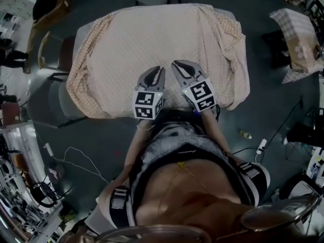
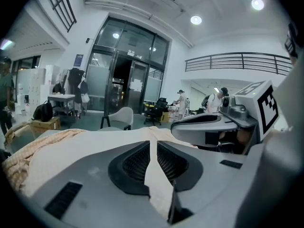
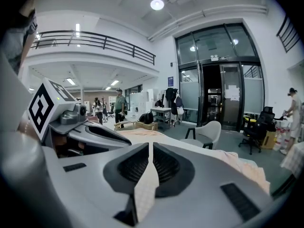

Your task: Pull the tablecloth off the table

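Only in gripper views, left gripper (image 2: pixel 152 148) and right gripper (image 3: pixel 150 148) tight on tablecloth (image 1: pixel 162 34)

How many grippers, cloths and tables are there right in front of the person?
Grippers: 2, the left gripper and the right gripper, each shut on the tablecloth
Tablecloth: 1
Table: 1
Total: 4

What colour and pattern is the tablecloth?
The tablecloth is pale peach with a fine check, clearest in the head view.
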Tool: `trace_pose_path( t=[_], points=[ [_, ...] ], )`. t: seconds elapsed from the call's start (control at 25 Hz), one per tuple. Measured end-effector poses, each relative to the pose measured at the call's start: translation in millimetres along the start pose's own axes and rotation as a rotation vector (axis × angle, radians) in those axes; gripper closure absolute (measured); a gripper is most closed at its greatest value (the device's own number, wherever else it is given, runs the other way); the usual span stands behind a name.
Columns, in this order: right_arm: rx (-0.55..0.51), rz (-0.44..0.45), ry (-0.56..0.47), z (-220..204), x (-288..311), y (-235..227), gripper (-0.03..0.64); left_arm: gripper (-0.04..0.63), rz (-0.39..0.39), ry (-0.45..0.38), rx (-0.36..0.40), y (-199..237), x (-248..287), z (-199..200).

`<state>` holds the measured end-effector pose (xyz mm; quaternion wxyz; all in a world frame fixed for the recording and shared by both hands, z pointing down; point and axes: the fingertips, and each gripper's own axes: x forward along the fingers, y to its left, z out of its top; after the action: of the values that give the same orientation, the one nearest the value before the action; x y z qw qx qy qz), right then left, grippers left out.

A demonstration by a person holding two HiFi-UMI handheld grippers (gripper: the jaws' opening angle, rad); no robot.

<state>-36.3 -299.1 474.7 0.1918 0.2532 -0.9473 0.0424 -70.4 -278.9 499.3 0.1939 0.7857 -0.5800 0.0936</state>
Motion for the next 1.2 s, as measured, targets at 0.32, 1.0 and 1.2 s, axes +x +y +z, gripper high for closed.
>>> trace_pose_path(
  t=[0.32,1.0,1.2],
  points=[
    [0.012,-0.039,0.088,-25,19,-13,0.538,0.545,-0.031,0.078,0.02,16,24,-11],
    [-0.007,-0.029,0.322,-99,73,-3,0.537,0.534,-0.098,0.256,0.041,53,50,-64],
    [-0.025,-0.02,0.41,-129,86,0,0.537,0.526,-0.118,0.322,0.042,59,57,-90]
  ],
)
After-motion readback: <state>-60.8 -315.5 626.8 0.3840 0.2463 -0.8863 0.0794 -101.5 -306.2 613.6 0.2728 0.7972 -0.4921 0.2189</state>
